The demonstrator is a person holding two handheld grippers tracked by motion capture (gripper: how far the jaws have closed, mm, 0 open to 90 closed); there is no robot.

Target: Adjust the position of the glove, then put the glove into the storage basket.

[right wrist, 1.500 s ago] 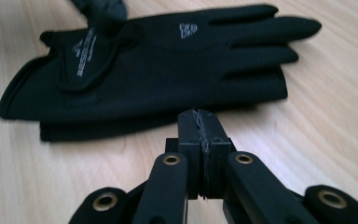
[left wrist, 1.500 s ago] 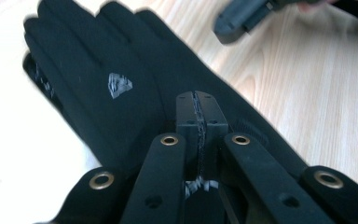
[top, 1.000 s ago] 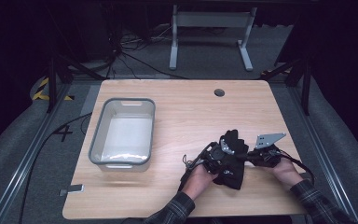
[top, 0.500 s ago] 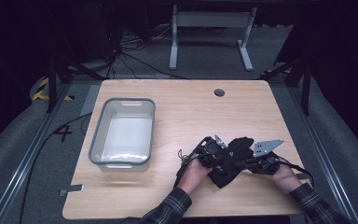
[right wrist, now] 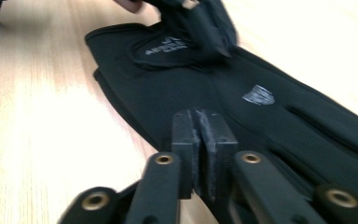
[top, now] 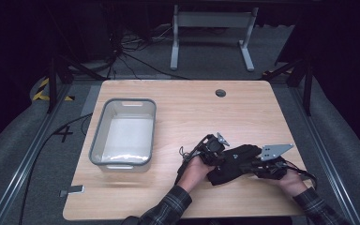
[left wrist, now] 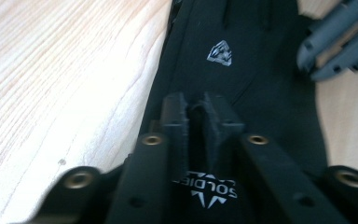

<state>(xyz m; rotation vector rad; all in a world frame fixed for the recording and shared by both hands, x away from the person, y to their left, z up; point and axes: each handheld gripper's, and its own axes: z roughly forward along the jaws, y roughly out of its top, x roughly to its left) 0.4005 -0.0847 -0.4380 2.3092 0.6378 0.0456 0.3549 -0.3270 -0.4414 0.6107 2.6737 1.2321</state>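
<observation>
A black glove (top: 236,161) with a small silver logo lies flat on the wooden table (top: 192,108) near its front right. My left gripper (top: 221,155) is at the glove's cuff end, and its jaws stand shut on a fold of the glove (left wrist: 242,70) just past the lettered wrist strap (left wrist: 209,193). My right gripper (top: 257,165) comes in from the finger end, jaws pressed together on the glove's edge (right wrist: 205,93). The left gripper (right wrist: 200,23) also appears at the top of the right gripper view, on the cuff.
A grey rectangular bin (top: 122,101) stands on the left half of the table, nothing visible inside. A round cable hole (top: 221,93) sits near the far edge. A small grey clip (top: 72,191) lies at the front left corner. Beyond the table are a stand and cables.
Both hands have drawn apart a little and lowered, and the glove now lies stretched flatter between the two grippers, shifted slightly toward the table's front edge.
</observation>
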